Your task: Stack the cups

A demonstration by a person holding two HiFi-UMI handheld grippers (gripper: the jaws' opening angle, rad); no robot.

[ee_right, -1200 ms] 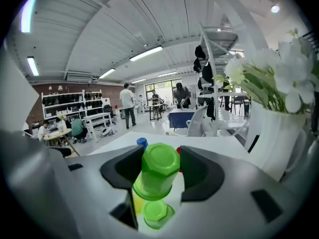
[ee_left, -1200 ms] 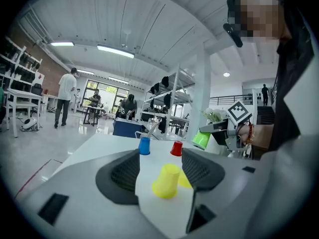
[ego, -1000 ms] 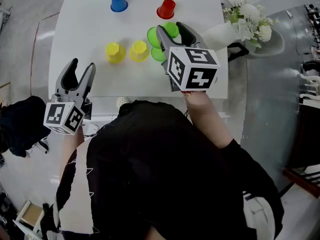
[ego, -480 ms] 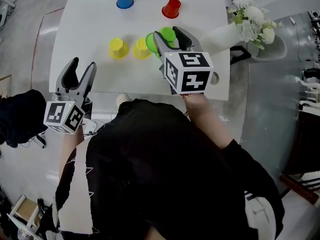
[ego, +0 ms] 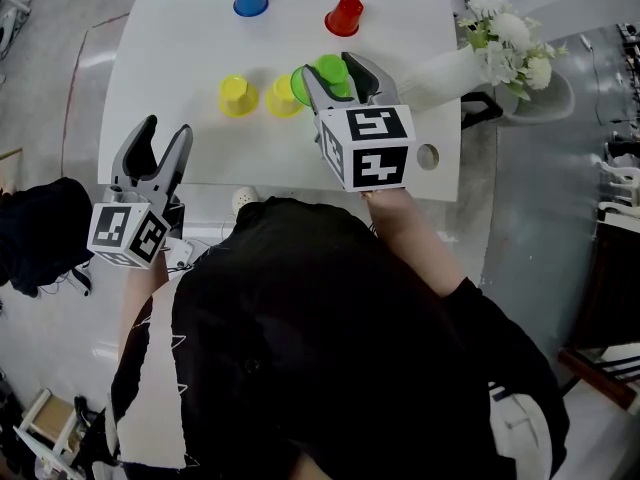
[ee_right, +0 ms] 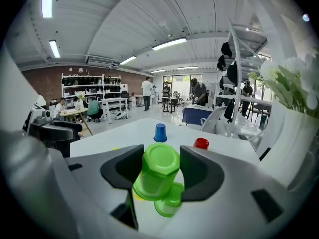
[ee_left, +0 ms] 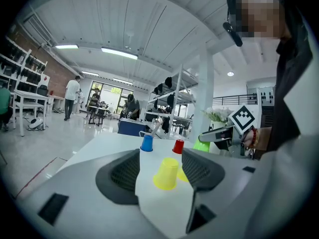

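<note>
The right gripper point(ego: 335, 68) has its jaws closed on the sides of a bright green plastic cup point(ee_right: 158, 172). The cup is upside down, with its flat bottom up and its mouth down. Its long way is nearly upright, tipped a little. It is lifted over a second green plastic cup point(ee_right: 170, 206) on the white table point(ego: 180, 48). The left gripper point(ego: 165, 128) is wide open and holds nothing, by the table's near corner.

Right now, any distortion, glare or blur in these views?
Head view: sharp and evenly lit, though the white table is nearly blown out. Left gripper view: heavy fisheye, dark corners, a mosaic patch top right. Right gripper view: same fisheye; the upper green cup is crisp, the flowers smear.
</note>
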